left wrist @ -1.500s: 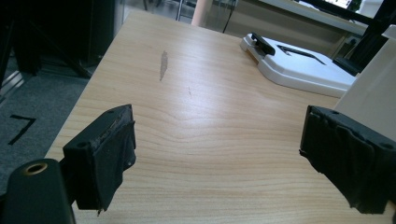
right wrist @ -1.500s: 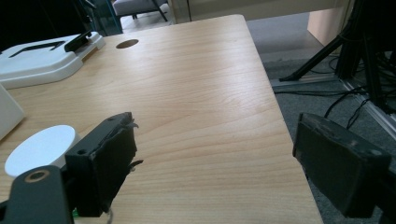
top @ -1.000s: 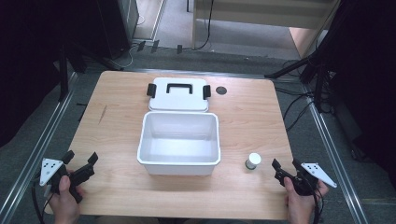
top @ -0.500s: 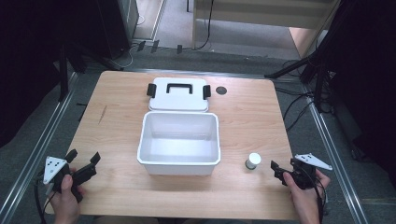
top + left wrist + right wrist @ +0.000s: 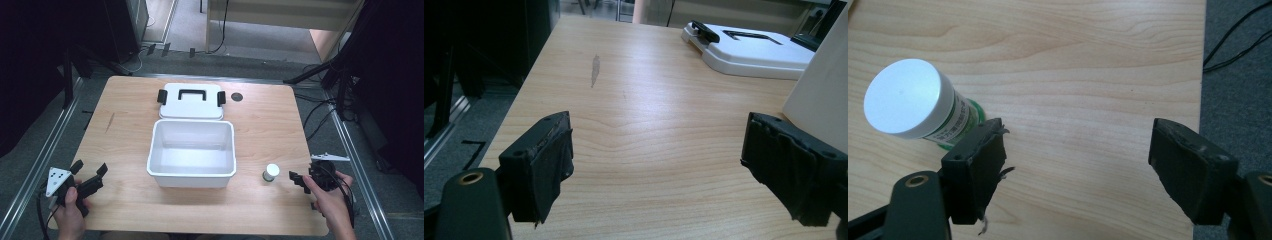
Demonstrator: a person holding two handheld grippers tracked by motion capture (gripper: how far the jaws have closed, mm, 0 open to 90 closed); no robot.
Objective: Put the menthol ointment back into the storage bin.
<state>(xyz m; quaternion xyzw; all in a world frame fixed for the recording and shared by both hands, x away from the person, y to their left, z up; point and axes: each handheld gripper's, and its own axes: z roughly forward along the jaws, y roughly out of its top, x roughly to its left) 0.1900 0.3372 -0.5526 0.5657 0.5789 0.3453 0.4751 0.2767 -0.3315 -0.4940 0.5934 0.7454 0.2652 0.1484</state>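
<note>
An open white plastic box (image 5: 192, 152) stands at the table's middle, with its white lid (image 5: 191, 100) and black handle lying flat behind it. A small bottle (image 5: 271, 173) with a white cap and a green label stands upright to the right of the box; in the right gripper view the bottle (image 5: 915, 107) sits just beyond the left jaw. My right gripper (image 5: 295, 179) is open and close to the bottle's right side, its jaws (image 5: 1078, 165) holding nothing. My left gripper (image 5: 91, 172) is open at the near left corner, over bare wood (image 5: 654, 165).
A round black hole (image 5: 236, 97) sits in the tabletop right of the lid. A dark scuff (image 5: 595, 70) marks the wood on the left side. The box wall (image 5: 821, 95) rises by the left gripper's right jaw. Cables lie on the grey floor (image 5: 1238, 45) past the table's right edge.
My right gripper has shifted left toward the bottle and turned on its side. The left gripper has hardly moved.
</note>
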